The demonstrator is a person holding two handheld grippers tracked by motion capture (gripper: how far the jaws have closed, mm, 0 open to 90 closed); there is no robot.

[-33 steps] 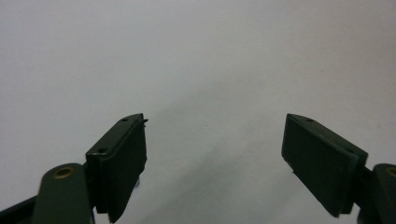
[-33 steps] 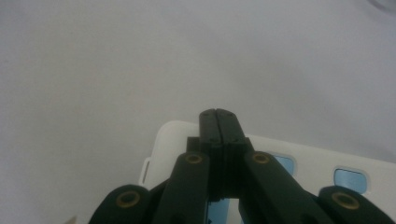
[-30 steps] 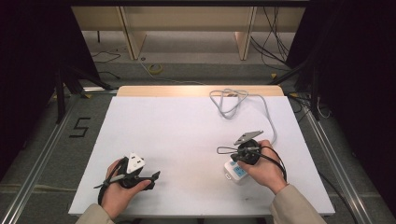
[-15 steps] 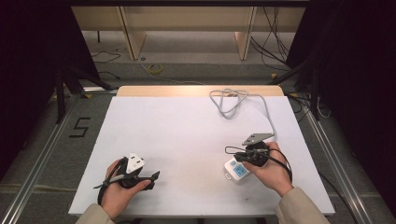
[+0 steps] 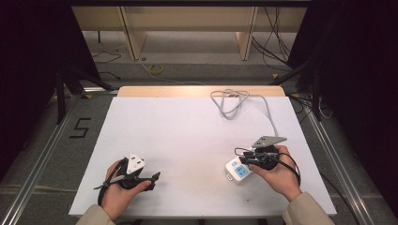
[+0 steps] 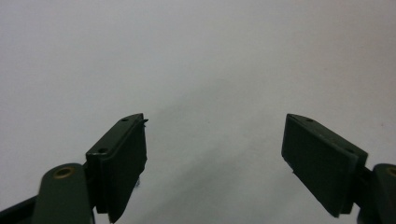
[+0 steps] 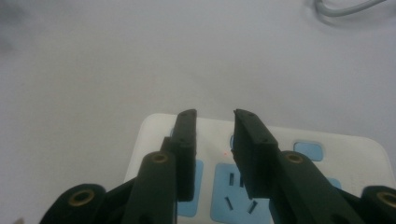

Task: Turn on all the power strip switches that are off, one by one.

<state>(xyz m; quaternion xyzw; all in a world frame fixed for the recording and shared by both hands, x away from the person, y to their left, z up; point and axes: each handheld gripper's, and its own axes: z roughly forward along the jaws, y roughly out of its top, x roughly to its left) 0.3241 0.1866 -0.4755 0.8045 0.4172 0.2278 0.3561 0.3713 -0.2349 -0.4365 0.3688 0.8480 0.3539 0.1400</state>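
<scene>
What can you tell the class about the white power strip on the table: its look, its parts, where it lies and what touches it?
The power strip is a white block with rounded corners, seemingly plastic, its top carrying light blue socket panels with dark slots. It lies flat, sockets upward, near the front right of the white table. A grey cable looping at the far edge appears to be its lead. The right gripper hangs over it, jaws slightly apart, having just been opening, with nothing between them; whether they touch it is unclear.
</scene>
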